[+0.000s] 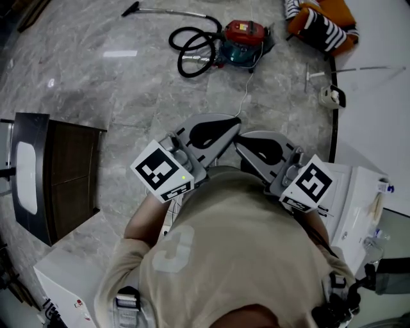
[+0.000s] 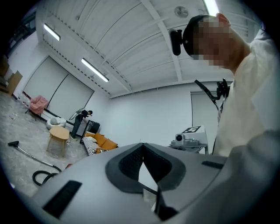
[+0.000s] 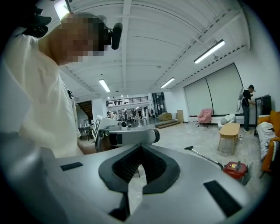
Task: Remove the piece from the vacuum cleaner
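The red and teal vacuum cleaner point(image 1: 243, 40) stands on the marble floor far ahead of me. Its black hose point(image 1: 192, 54) is coiled beside it, and the metal wand point(image 1: 173, 11) runs left to a floor nozzle point(image 1: 131, 9). My left gripper point(image 1: 237, 123) and right gripper point(image 1: 238, 145) are held close to my chest, tips nearly meeting. Both are shut with nothing between the jaws, well short of the vacuum. The right gripper view shows the vacuum point(image 3: 236, 168) and wand point(image 3: 205, 156) low at right. The left gripper view shows the hose point(image 2: 41, 175) and nozzle point(image 2: 13, 143) at lower left.
A dark cabinet point(image 1: 64, 182) stands at my left and a white desk point(image 1: 359, 205) with small items at my right. An orange sofa with striped cushions point(image 1: 320, 22) lies beyond the vacuum. A small wooden table point(image 3: 229, 131) and a standing person point(image 3: 248, 105) are farther off.
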Available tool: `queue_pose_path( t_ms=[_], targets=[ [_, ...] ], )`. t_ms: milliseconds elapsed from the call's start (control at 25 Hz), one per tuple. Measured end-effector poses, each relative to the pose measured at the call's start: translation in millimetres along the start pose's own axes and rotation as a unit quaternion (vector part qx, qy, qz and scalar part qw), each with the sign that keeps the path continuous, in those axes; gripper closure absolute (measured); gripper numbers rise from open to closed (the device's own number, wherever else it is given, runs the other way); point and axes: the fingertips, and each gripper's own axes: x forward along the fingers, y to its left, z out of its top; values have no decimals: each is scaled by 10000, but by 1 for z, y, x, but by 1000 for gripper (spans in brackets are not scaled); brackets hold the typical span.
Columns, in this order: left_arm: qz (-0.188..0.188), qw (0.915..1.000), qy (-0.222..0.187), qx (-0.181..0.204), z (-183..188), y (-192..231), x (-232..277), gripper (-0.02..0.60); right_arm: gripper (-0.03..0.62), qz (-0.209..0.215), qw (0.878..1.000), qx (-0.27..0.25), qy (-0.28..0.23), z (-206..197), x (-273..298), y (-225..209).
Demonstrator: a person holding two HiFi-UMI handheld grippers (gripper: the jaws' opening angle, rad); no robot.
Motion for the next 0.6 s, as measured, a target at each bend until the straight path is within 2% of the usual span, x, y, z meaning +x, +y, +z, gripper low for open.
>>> queue_pose_path(
  t_ms=[280,440,600],
  targets=[
    [226,9996,144,98,-3,-1,27,577,591,330,9993,73,-167,-4,-15,-23],
    [643,9975,208,212,-2,10,58,577,591,602,9975,-10,-369,0,-32,-49],
    [890,9937,539,426,-11,22,98,577,591,973,9926,93,-717,11,-62,-80]
  ],
)
